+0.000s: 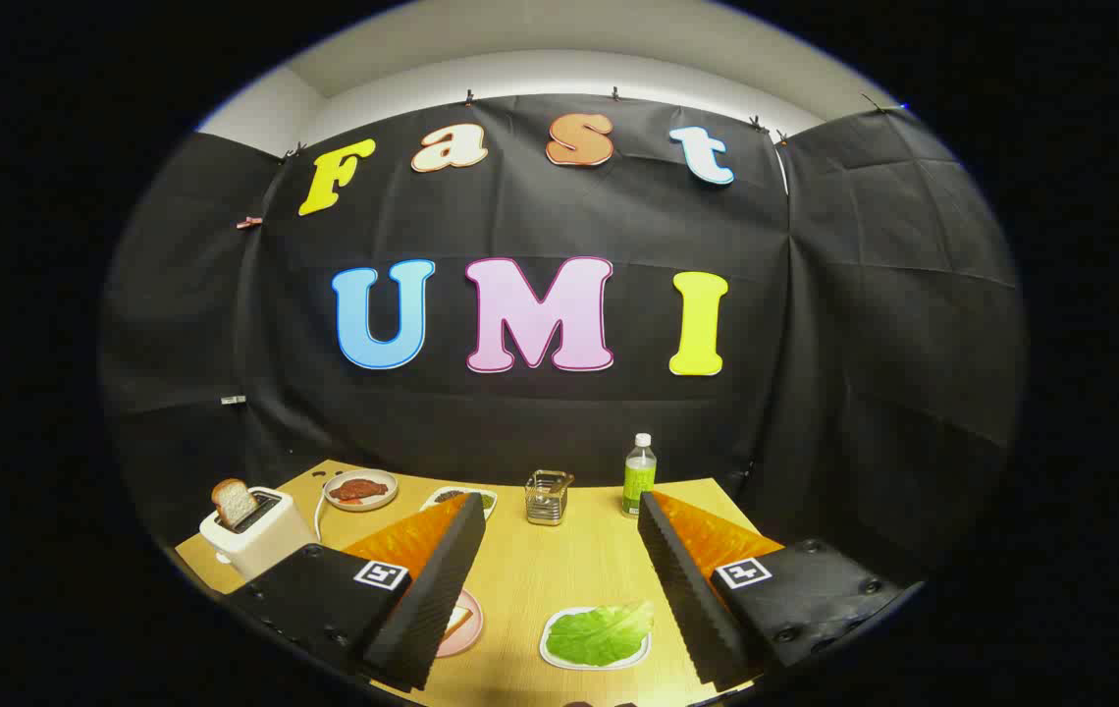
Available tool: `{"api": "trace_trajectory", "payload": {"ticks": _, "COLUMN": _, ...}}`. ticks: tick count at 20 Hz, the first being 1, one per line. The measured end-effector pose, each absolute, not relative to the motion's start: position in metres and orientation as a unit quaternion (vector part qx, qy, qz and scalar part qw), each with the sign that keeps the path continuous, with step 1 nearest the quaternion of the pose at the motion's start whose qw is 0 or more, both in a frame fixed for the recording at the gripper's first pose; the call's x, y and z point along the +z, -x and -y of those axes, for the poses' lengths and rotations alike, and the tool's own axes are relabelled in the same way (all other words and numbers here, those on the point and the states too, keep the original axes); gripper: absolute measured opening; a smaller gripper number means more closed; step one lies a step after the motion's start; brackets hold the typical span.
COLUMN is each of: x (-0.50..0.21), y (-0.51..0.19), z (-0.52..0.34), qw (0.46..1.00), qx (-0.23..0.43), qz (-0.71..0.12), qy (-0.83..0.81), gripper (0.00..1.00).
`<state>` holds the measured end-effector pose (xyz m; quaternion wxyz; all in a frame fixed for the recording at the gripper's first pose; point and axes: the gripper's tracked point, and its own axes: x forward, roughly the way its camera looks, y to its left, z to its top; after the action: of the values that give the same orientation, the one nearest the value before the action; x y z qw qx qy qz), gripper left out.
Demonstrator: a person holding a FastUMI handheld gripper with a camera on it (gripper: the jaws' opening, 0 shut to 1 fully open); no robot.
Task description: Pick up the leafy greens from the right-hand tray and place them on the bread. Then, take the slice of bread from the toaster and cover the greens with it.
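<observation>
My gripper (558, 570) is open and holds nothing, hovering above the wooden table (559, 565). Between the fingers, close to the right one, the leafy greens (601, 633) lie on a white tray (554, 656). Beside the left finger a pink plate (466, 624) carries a slice of bread (456, 621), mostly hidden by that finger. Out beyond the left finger stands a white toaster (255, 535) with a slice of bread (234, 503) sticking up from its slot.
Along the far side of the table are a plate of red meat (360, 489), a small white tray with dark food (461, 498), a wire holder (548, 497) and a green-labelled bottle (638, 476). Black cloth walls close in behind and to both sides.
</observation>
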<state>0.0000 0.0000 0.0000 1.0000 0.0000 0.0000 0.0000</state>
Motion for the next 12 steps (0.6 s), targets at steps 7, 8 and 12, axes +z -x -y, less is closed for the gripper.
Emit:
{"api": "trace_trajectory", "payload": {"ticks": 7, "x": -0.010, "y": 0.003, "z": -0.002, "qw": 1.000, "qx": -0.002, "qz": -0.015, "qy": -0.011, "gripper": 0.97}}
{"api": "trace_trajectory", "payload": {"ticks": 8, "x": -0.012, "y": 0.003, "z": -0.002, "qw": 1.000, "qx": -0.002, "qz": -0.018, "qy": -0.012, "gripper": 0.97}}
{"api": "trace_trajectory", "payload": {"ticks": 12, "x": -0.022, "y": 0.003, "z": -0.004, "qw": 0.999, "qx": -0.002, "qz": -0.033, "qy": -0.017, "gripper": 0.98}}
